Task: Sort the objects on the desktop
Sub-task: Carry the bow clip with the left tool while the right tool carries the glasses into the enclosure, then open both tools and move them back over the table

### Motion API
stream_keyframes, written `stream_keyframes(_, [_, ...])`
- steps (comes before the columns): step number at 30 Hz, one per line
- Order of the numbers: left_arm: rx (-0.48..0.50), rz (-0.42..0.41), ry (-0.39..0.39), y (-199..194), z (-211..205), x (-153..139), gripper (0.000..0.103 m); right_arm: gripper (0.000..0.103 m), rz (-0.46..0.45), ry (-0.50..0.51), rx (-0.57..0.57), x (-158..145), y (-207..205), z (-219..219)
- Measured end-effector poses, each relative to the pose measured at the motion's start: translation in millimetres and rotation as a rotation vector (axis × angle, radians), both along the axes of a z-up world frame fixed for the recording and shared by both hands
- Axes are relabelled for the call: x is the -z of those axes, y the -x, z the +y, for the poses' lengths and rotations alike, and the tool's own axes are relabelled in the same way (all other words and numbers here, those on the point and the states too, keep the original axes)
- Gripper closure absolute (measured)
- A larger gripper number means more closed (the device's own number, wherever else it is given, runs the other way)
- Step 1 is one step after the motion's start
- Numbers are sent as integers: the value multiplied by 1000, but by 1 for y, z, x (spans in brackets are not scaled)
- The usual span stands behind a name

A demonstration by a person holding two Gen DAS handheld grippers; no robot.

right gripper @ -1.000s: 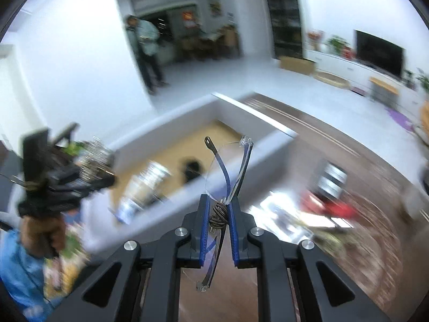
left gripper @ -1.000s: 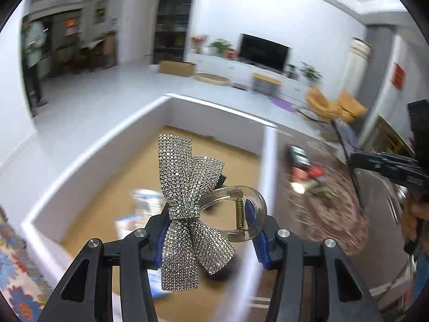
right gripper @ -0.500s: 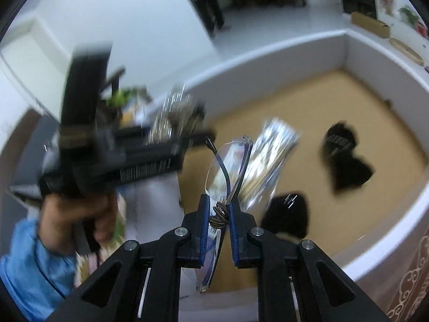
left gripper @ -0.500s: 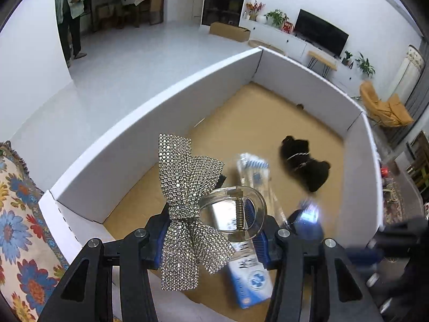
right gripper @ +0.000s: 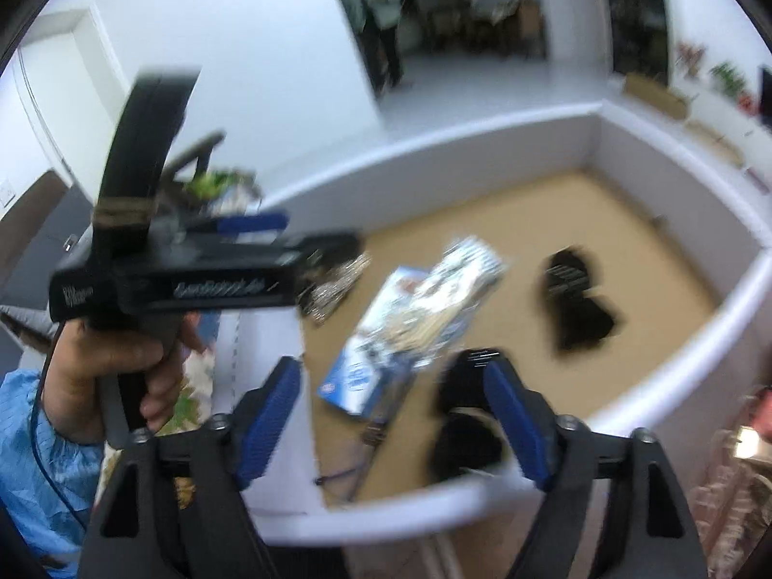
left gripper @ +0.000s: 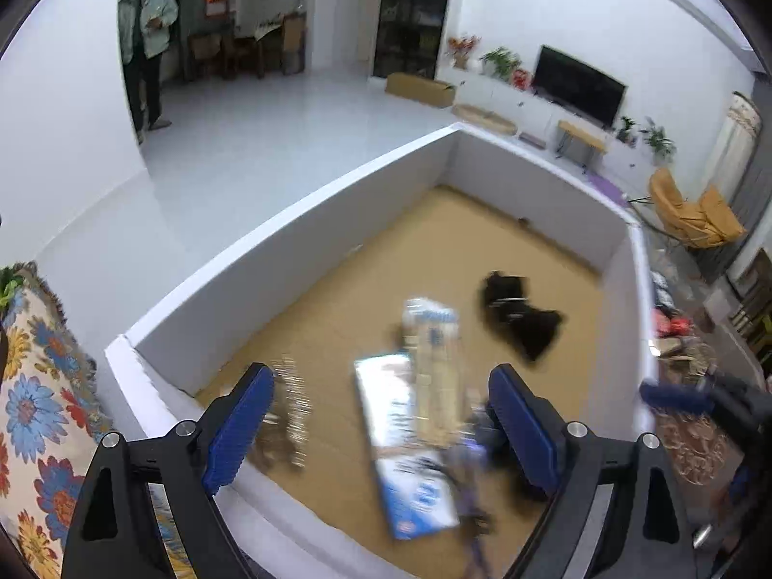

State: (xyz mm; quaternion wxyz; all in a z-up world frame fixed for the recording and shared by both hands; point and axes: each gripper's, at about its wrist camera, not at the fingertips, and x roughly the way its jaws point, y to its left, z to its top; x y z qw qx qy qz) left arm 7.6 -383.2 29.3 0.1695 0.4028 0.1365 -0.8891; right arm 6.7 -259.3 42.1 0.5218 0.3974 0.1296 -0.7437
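Observation:
Both grippers hang over an open white box (left gripper: 289, 212) with a brown floor. My left gripper (left gripper: 381, 424) has its jaws opening wide, nothing pressed between them. The rhinestone bow hair clip (left gripper: 289, 410) is a blur falling just beside its left pad. My right gripper (right gripper: 393, 420) is also opening, and the blue-armed glasses (right gripper: 371, 439) drop, blurred, below its jaws towards the box floor. In the right wrist view a hand holds the left gripper (right gripper: 309, 236) at left, with the bow clip (right gripper: 333, 284) under its tip.
Inside the box lie blue-and-white packets (left gripper: 405, 444) and black items (left gripper: 521, 313), with another black item (right gripper: 468, 410) near the front wall. A flowered cloth (left gripper: 34, 410) lies left of the box. A person (left gripper: 144, 48) stands far off in the room.
Both grippers moved over the box and their jaws swung wide. The bow clip left the left jaws and the glasses left the right jaws; both are dropping into the box.

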Motion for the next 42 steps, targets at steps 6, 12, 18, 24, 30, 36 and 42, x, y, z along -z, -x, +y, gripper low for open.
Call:
stream_keyframes(6, [192,83,24,-3,97,-27,10,0,194,36,311,-6,21,127])
stream_keyframes(12, [437,84,-12,9,212,-14,0,0,73,-154,690,76,54,268])
stream_keyframes(18, [563,-57,37,40,294,63,0,0,-19,-163,899,102,52,348])
stream_keyframes(24, [495,-96,8,74,306,101,0,0,40,-201,890,106,57,348])
stream_keyframes(30, [459,-114,90,84,306,123,0,0,65,-264,891,114,58,344])
stream_keyframes(36, [463,-110,84,83,305,124,0,0,64,-260,891,116,58,345])
stream_keyframes(42, [464,-107,81,83,305,124,0,0,64,-261,891,115,58,345])
